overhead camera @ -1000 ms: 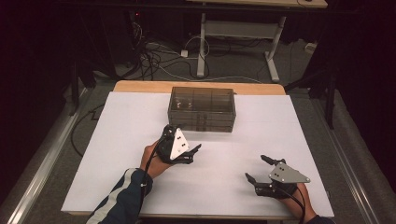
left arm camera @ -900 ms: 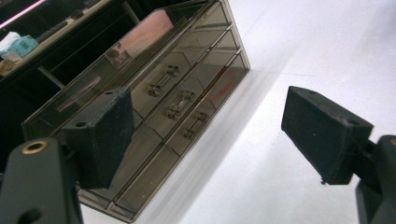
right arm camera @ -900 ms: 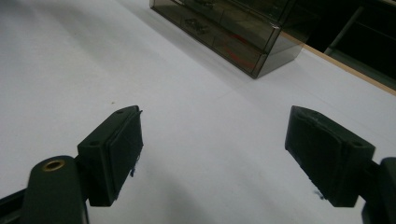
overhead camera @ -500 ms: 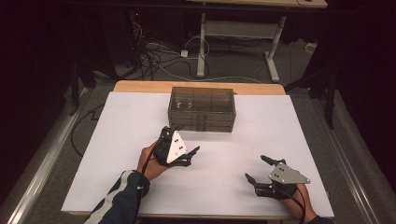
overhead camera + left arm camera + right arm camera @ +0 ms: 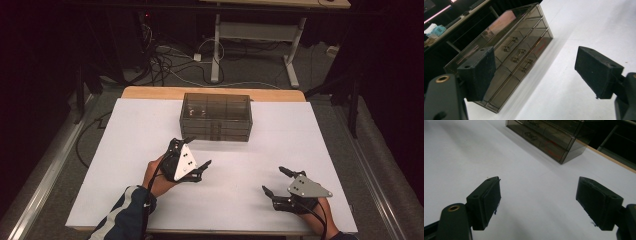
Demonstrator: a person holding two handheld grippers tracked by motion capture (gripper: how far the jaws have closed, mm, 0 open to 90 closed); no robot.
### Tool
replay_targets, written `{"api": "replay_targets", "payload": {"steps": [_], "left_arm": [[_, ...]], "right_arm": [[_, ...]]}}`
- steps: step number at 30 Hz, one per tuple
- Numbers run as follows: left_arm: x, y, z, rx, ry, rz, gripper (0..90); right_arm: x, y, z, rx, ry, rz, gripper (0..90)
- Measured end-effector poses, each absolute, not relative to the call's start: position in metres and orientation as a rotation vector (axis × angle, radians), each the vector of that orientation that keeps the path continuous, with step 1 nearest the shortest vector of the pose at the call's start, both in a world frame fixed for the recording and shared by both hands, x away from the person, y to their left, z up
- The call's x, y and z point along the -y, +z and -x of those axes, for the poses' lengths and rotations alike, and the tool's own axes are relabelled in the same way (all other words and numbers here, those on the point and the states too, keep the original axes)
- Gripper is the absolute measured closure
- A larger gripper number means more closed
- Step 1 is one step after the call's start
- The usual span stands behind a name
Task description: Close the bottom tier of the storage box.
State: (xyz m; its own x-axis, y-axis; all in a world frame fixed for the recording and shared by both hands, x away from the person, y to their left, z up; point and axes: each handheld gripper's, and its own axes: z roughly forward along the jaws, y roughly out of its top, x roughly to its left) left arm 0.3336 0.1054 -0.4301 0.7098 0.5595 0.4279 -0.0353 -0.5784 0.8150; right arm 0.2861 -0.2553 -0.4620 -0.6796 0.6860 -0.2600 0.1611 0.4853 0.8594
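Careful: your left gripper [image 5: 196, 151], jaws spread wide, sits just short of the drawer box [image 5: 216, 116] mid-table; a push could slide it. Your right gripper [image 5: 274, 181] hangs open, well apart.

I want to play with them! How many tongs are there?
2. The left tongs sit near the drawer box; the right tongs rest near the table's front right corner.
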Motion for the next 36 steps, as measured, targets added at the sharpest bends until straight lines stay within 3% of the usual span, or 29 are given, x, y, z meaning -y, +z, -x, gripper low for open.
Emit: {"api": "replay_targets", "payload": {"steps": [36], "left_arm": [[-0.138,-0.433,-0.309,-0.417,0.886,-2.051,16.9]], "right_arm": [[0.244,-0.463,-0.28,-2.176,1.133,-0.63,21.5]]}}
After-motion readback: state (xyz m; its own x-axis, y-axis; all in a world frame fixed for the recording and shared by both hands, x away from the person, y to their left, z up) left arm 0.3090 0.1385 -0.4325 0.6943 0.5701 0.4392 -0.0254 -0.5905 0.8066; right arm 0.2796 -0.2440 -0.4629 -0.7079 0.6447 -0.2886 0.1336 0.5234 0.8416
